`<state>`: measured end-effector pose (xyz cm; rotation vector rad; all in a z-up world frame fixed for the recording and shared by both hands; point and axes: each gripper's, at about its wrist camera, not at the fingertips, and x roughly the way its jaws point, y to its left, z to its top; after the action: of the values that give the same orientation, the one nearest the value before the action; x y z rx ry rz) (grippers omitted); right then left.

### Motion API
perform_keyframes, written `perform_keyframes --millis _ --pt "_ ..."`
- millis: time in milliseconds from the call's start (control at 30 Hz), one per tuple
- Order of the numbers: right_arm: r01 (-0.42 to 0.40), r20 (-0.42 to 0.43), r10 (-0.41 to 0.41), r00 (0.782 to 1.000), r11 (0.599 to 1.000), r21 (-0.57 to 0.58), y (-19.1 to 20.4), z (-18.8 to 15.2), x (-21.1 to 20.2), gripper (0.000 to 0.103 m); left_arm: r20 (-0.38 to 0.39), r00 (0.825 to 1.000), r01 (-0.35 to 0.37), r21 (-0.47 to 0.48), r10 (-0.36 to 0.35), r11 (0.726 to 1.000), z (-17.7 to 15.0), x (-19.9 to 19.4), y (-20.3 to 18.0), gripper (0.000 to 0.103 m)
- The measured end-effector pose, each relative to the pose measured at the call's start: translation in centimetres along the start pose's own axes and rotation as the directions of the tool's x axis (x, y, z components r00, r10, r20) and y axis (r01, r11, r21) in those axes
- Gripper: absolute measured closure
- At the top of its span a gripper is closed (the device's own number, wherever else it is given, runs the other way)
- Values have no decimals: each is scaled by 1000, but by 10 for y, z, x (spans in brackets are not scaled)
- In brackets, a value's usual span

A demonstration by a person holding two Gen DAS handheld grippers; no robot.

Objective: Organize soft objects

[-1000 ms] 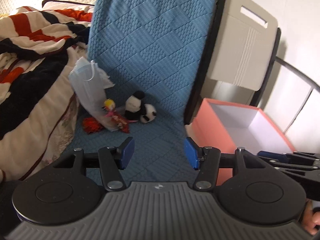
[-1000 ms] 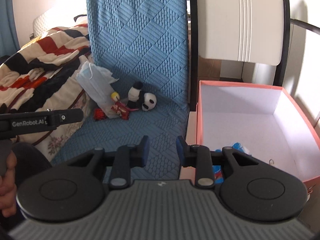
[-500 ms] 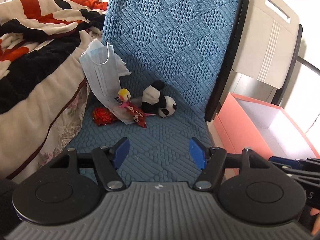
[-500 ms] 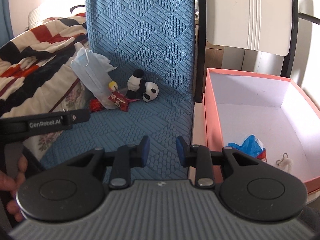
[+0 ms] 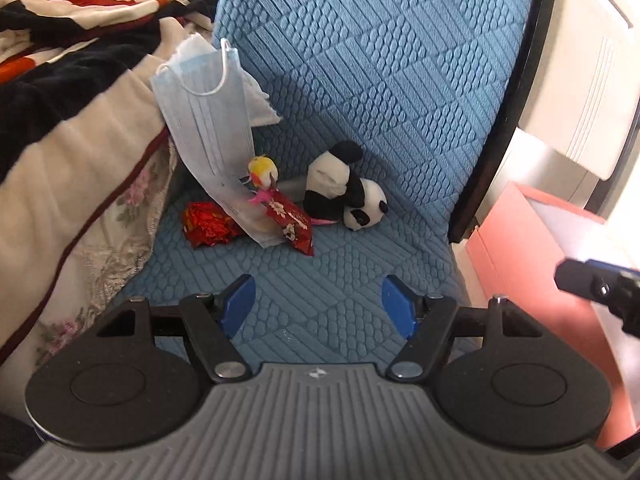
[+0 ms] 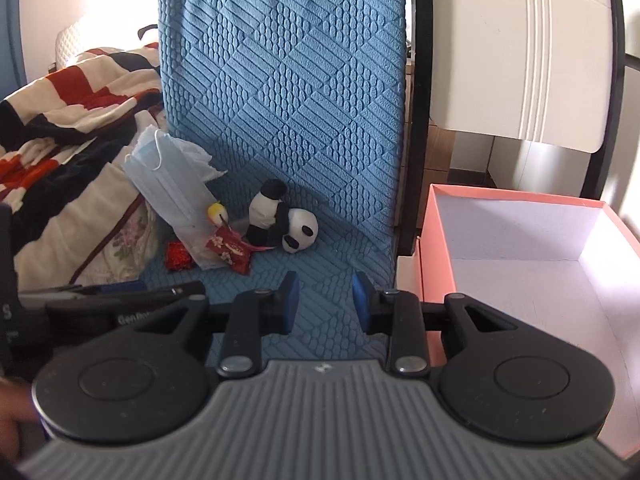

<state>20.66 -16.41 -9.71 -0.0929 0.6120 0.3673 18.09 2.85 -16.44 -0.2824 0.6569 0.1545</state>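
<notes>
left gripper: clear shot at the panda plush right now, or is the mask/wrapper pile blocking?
Probably yes. The left gripper is open and empty, and only bare blue cushion lies between it and the panda plush. The face mask and red wrapper sit at the panda's left, touching it but not covering it.

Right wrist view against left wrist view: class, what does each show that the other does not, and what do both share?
Only the right wrist view shows the white inside of the pink box and the right gripper, open.

Only the left wrist view shows the left gripper, open wide, with nothing between its fingers.

Both show the toy panda on the blue cushion, the face mask, the red packets beside it, and the striped blanket.
</notes>
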Motion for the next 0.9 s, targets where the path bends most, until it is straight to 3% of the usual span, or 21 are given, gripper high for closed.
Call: perform_keyframes --millis 400,700,900 --pt "-8 -53 7 999 1000 -16 -1 5 48 71 -88 996 25 -77 -31 997 5 34 8 27" --pt "-40 -54 36 998 997 -70 2 17 78 71 -87 996 -20 -83 13 996 28 54 23 27" --pt "-70 -95 71 993 997 21 -13 24 107 71 -96 995 -31 -115 20 993 45 64 39 27"
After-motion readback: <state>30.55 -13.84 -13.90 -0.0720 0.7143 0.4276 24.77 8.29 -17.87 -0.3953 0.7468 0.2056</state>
